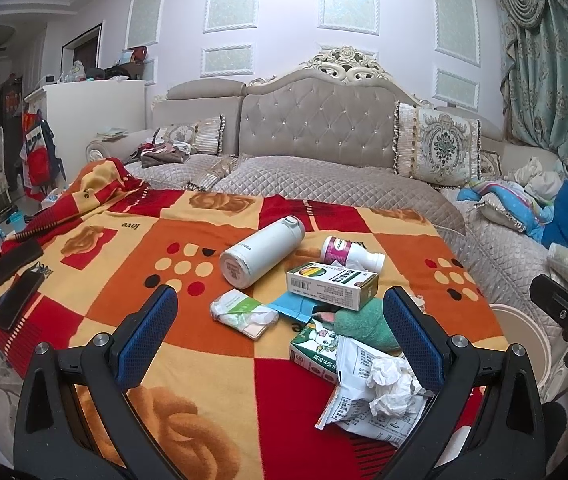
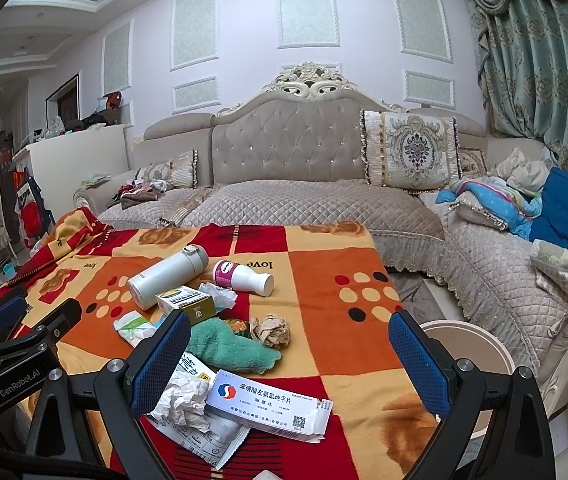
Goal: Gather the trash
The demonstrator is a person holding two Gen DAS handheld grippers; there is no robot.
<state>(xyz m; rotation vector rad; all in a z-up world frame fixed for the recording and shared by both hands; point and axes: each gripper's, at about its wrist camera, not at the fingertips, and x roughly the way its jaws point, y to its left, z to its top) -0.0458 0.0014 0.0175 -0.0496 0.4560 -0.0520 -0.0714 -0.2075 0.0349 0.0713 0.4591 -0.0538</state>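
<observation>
Trash lies on a red, orange and yellow blanket (image 1: 188,248). My left gripper (image 1: 280,320) is open above it, nothing between its fingers. Around it are a tissue pack (image 1: 244,314), a blue wrapper (image 1: 295,306), a green-and-white box (image 1: 331,284), a milk carton (image 1: 315,352), a white packet (image 1: 363,404) and a crumpled tissue (image 1: 391,384). My right gripper (image 2: 289,360) is open and empty too, over a white medicine box (image 2: 268,404), with a crumpled tissue (image 2: 184,400) by its left finger. Brown crumpled paper (image 2: 272,330) lies ahead.
A white thermos (image 1: 262,252), a pink-labelled bottle (image 1: 349,254) and a green towel (image 2: 232,346) lie among the trash. Two dark phones (image 1: 16,280) rest at the blanket's left edge. A cream round bin (image 2: 467,344) stands at the right, before the quilted sofa (image 2: 307,204).
</observation>
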